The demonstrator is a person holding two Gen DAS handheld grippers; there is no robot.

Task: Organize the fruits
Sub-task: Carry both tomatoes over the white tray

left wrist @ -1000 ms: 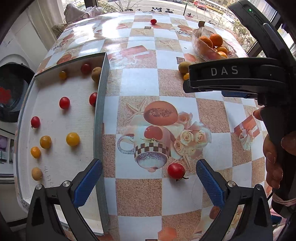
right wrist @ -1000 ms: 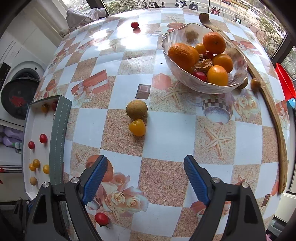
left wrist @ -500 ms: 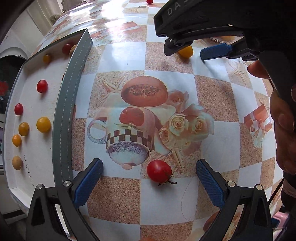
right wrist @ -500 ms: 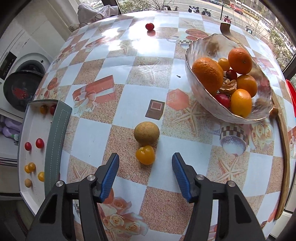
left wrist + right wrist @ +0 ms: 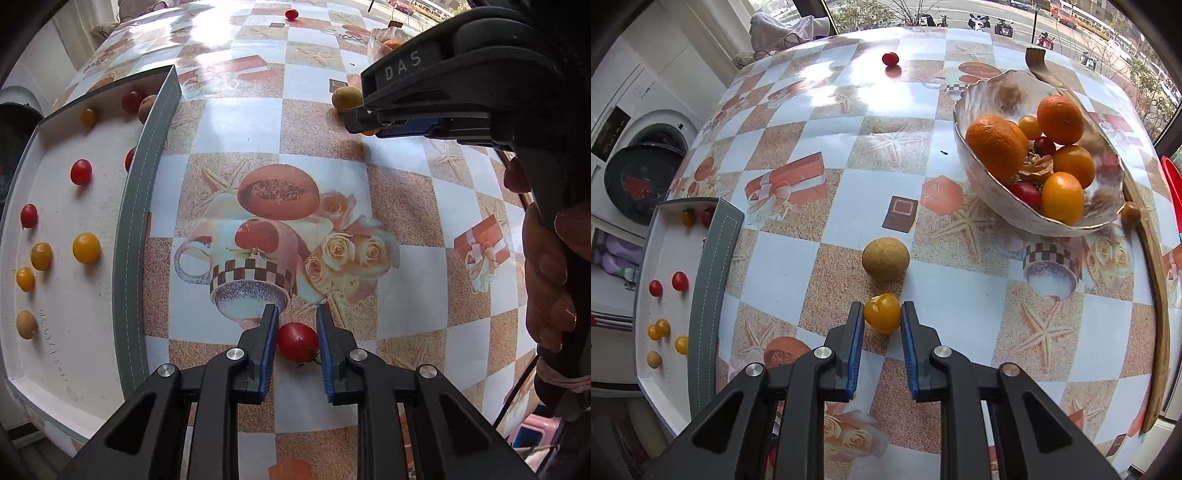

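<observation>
Two grippers point down at the patterned bench, each with its fingers just closed in on a small fruit. At the far left lies a shallow white tray with a grey rim, holding loose red and yellow cherry tomatoes and a couple of tan fruits. Right of the tray, the left gripper has its blue fingers pressed against the sides of a red cherry tomato that rests on the bench near the printed cup. Further right, the right gripper clamps a yellow cherry tomato between its fingers; this fruit also sits on the bench, just near of a round tan fruit. A hand wraps the right gripper's handle at the right edge of the left wrist view. To the far right stands a glass bowl filled with oranges and small tomatoes. One more red tomato lies alone at the far side of the bench.
</observation>
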